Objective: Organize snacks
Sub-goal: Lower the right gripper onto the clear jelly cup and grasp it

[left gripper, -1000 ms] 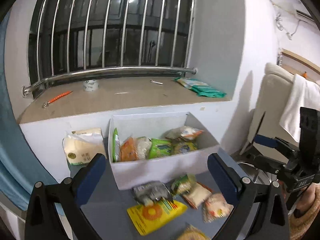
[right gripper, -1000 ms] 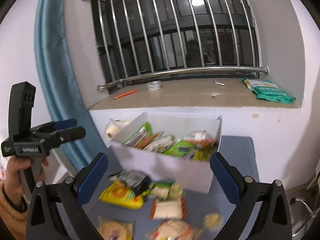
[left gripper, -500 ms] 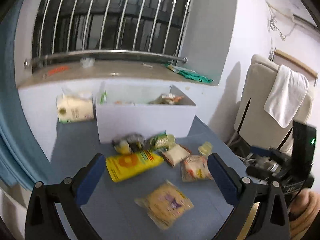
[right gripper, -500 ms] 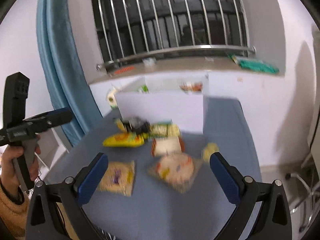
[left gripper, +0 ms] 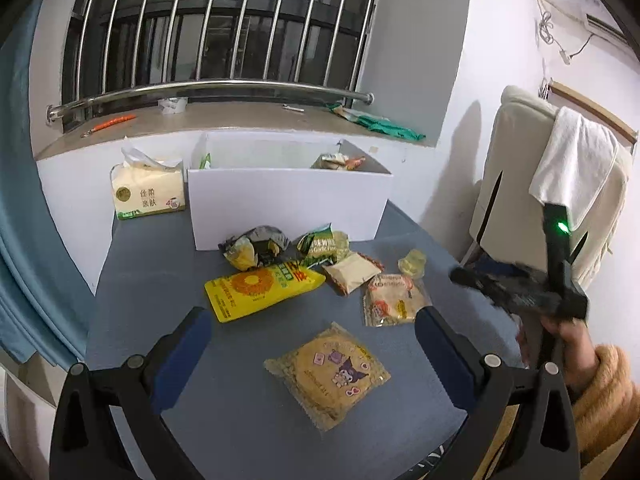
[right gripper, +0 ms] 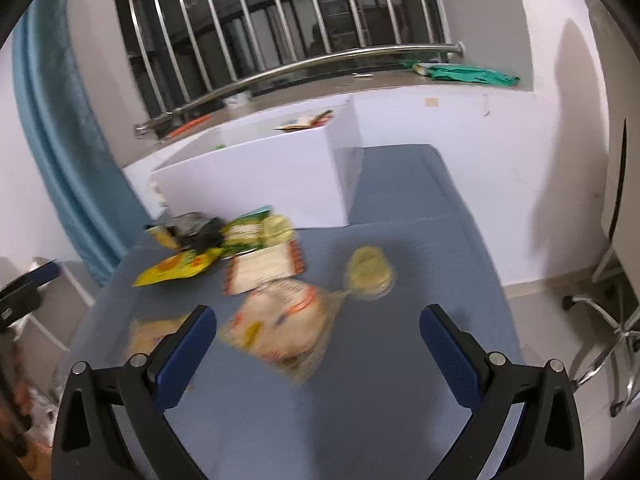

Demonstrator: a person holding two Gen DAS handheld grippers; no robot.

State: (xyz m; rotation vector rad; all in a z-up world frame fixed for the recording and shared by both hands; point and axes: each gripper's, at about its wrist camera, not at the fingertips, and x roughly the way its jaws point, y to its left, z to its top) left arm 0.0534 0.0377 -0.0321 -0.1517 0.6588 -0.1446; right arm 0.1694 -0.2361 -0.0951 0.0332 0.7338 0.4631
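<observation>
Several snack packets lie loose on the blue-grey table (left gripper: 132, 304): a yellow sunflower bag (left gripper: 262, 288), a dark crumpled bag (left gripper: 256, 246), a green packet (left gripper: 322, 244), a flat cream packet (left gripper: 352, 270), an orange-printed packet (left gripper: 394, 300) and a square biscuit packet (left gripper: 326, 370). Behind them stands a white box (left gripper: 288, 204) holding more snacks. My left gripper (left gripper: 310, 344) is open above the biscuit packet, empty. My right gripper (right gripper: 318, 338) is open over the orange-printed packet (right gripper: 282, 324), empty. A small round yellow snack (right gripper: 370, 272) lies to its right.
A tissue pack (left gripper: 148, 194) sits left of the box. Behind is a windowsill (left gripper: 240, 120) with green packets (left gripper: 384, 126) and steel bars. A chair with a white towel (left gripper: 576, 168) stands right. A blue curtain (right gripper: 60, 140) hangs left. A hand in an orange sleeve (left gripper: 600, 384) holds the right gripper.
Both grippers have pulled back from the box and dropped lower over the loose packets. The box interior is nearly out of sight; more of the table shows. Both stayed open.
</observation>
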